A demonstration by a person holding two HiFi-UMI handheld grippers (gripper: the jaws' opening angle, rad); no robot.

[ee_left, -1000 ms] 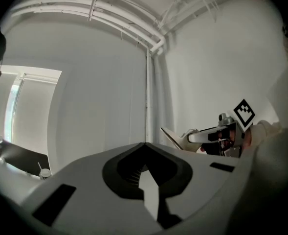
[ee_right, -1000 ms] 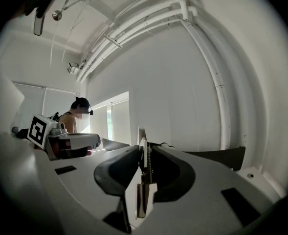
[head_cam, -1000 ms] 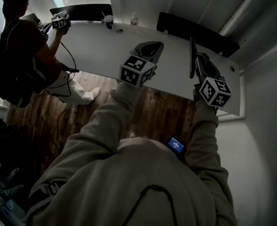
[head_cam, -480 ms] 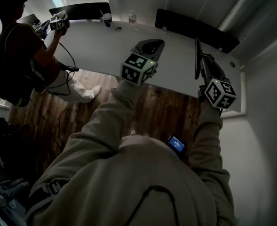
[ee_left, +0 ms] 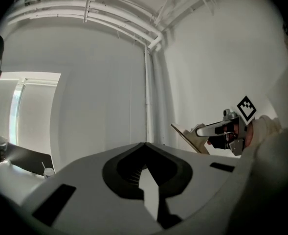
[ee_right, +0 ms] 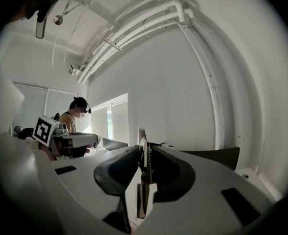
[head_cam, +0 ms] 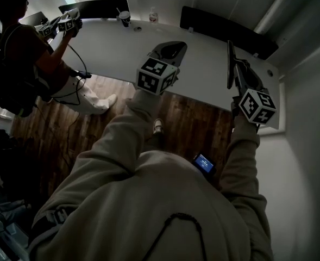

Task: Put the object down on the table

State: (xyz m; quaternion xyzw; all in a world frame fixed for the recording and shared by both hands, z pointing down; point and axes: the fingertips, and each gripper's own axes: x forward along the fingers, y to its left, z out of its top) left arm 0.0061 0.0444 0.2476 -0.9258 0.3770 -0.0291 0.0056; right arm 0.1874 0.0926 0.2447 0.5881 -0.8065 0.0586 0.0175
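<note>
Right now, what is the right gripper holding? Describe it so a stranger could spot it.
Go to the right end of the long white table, near the wall. There the right gripper is shut on a thin flat board, held on edge above the tabletop. Its neighbour, the left gripper, holds nothing.

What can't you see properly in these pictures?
- What the thin flat thing in the right gripper is: the right gripper view shows only its edge, and the head view is too dark.
- Whether it touches the table: gripper bodies hide its lower edge in both gripper views.
- The bottle: label too small, head view.
- The small lit screen: writing too small, head view.
</note>
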